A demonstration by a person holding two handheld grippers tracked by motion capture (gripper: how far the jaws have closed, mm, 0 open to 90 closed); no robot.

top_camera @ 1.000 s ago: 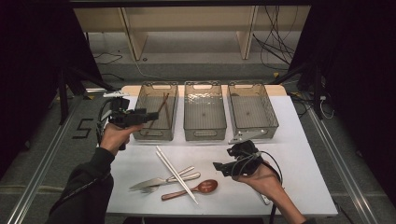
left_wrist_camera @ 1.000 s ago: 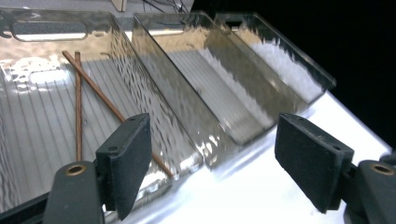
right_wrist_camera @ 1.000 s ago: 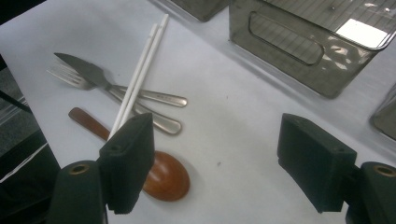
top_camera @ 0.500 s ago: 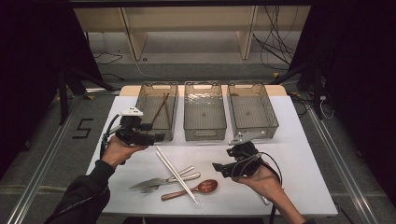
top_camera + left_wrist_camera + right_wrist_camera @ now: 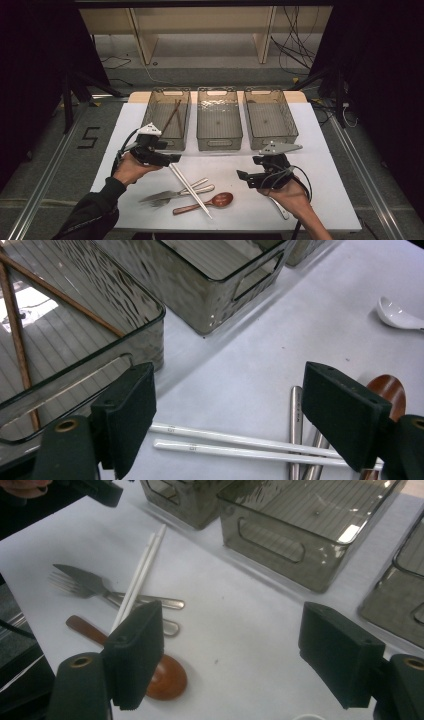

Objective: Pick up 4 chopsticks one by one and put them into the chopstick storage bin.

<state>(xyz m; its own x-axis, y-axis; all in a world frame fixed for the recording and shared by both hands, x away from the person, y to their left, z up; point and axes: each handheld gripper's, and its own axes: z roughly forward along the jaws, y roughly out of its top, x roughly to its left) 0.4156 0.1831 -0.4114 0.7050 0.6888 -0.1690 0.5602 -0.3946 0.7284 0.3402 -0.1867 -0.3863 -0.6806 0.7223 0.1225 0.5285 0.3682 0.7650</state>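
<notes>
A pair of white chopsticks (image 5: 190, 190) lies on the white table, crossing a metal fork (image 5: 172, 197) and knife beside a wooden spoon (image 5: 205, 202). My left gripper (image 5: 172, 159) hovers at the chopsticks' far end. Its jaws are open and have just been opening wider, with the white chopsticks (image 5: 225, 445) on the table below the gap and nothing gripped. Brown chopsticks (image 5: 17, 340) lean inside the left bin (image 5: 167, 117). My right gripper (image 5: 242, 176) is open and empty at the front right, pointing at the cutlery (image 5: 142, 570).
Three smoked clear bins stand in a row at the back; the middle bin (image 5: 219, 120) and right bin (image 5: 270, 117) hold nothing I can see. A white spoon (image 5: 280, 207) lies under the right hand. Bare table stretches between the two grippers.
The left gripper has come away from the left bin, moving down and toward the front to the white chopsticks' far end. The right hand has stayed put.
</notes>
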